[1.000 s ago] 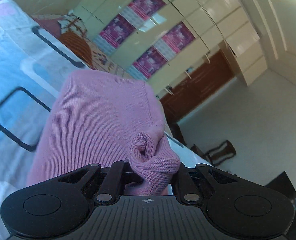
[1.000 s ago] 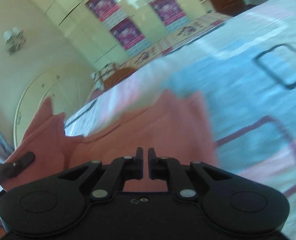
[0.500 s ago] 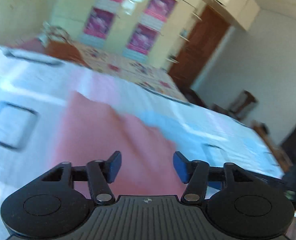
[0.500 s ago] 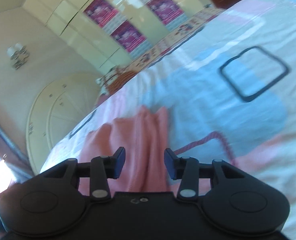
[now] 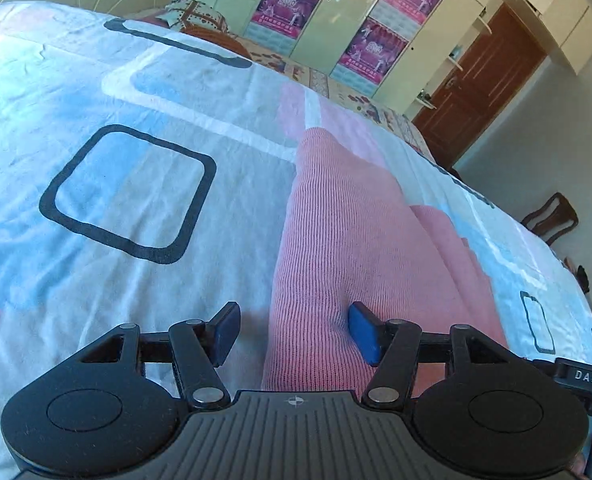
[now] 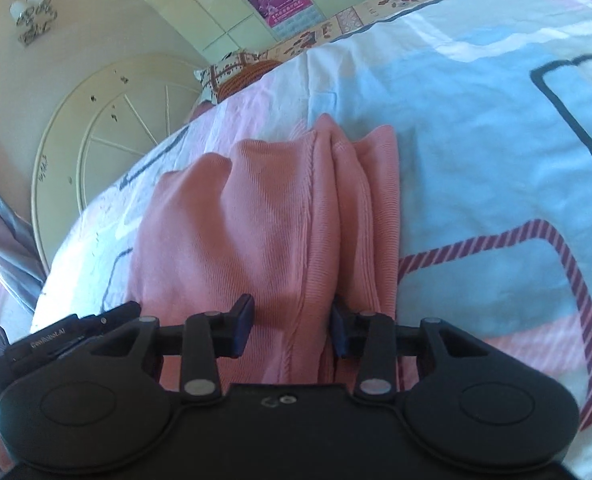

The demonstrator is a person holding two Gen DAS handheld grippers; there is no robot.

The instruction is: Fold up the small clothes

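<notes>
A pink knit garment (image 5: pixel 348 240) lies flat on the patterned bedsheet (image 5: pixel 128 200). My left gripper (image 5: pixel 296 332) hangs open low over its near left edge: one blue pad is above the sheet, the other above the knit, and neither presses. In the right wrist view the same garment (image 6: pixel 232 216) shows long lengthwise folds. My right gripper (image 6: pixel 292 328) straddles a raised fold near the garment's right side. Its jaws are closing with that fold between them, and the pads do not visibly pinch it.
The bed fills both views. A round white headboard (image 6: pixel 96 140) and a patterned pillow (image 6: pixel 232 72) lie at its far end, in front of wardrobes with pink posters (image 5: pixel 288 0). A brown door (image 5: pixel 472 80) and a wooden chair (image 5: pixel 552 216) stand beyond the bed's right side.
The left gripper let go of the bunched pink knit it held up and now stands open over the flat garment. The right gripper went from shut to open and dropped onto a fold.
</notes>
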